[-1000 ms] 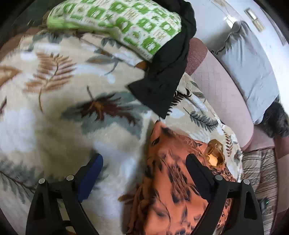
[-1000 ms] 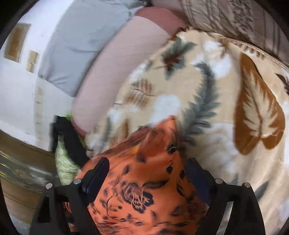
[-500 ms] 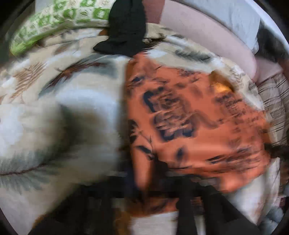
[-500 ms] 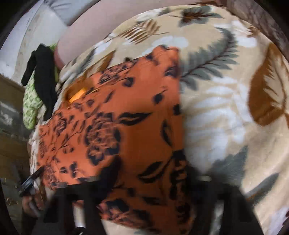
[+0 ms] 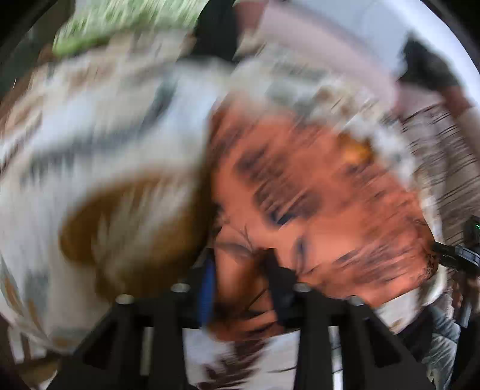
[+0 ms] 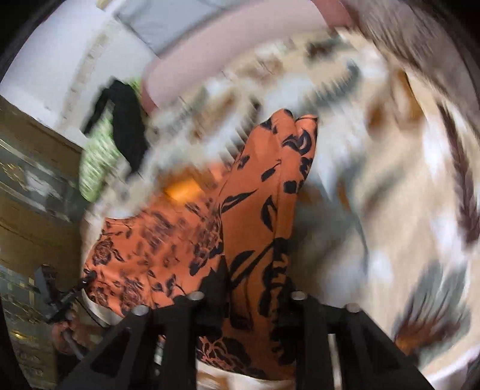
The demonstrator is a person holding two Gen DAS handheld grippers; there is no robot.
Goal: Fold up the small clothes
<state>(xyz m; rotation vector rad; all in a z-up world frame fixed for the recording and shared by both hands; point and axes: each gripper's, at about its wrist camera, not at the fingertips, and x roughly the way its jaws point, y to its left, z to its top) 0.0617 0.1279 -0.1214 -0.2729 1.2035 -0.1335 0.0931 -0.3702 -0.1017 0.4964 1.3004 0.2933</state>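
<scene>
An orange garment with a dark floral print (image 5: 315,192) lies on a leaf-patterned blanket (image 5: 99,126). My left gripper (image 5: 241,288) is shut on the garment's near edge, cloth pinched between the blue pad and the black finger. My right gripper (image 6: 255,288) is shut on another part of the same garment (image 6: 258,210), which rises in a fold up from its fingers. Both views are blurred by motion. The left gripper also shows at the left edge of the right wrist view (image 6: 64,297).
A green-patterned pillow (image 6: 99,153) with a black cloth (image 6: 126,120) draped over it lies at the blanket's far end. A pink bed edge (image 6: 210,51) and a grey pillow (image 6: 168,21) lie behind. A wooden cabinet (image 6: 27,186) stands at the left.
Both grippers went from open to shut on the orange garment. They have pulled back along it and lifted its edge, so the cloth now folds up in the right gripper.
</scene>
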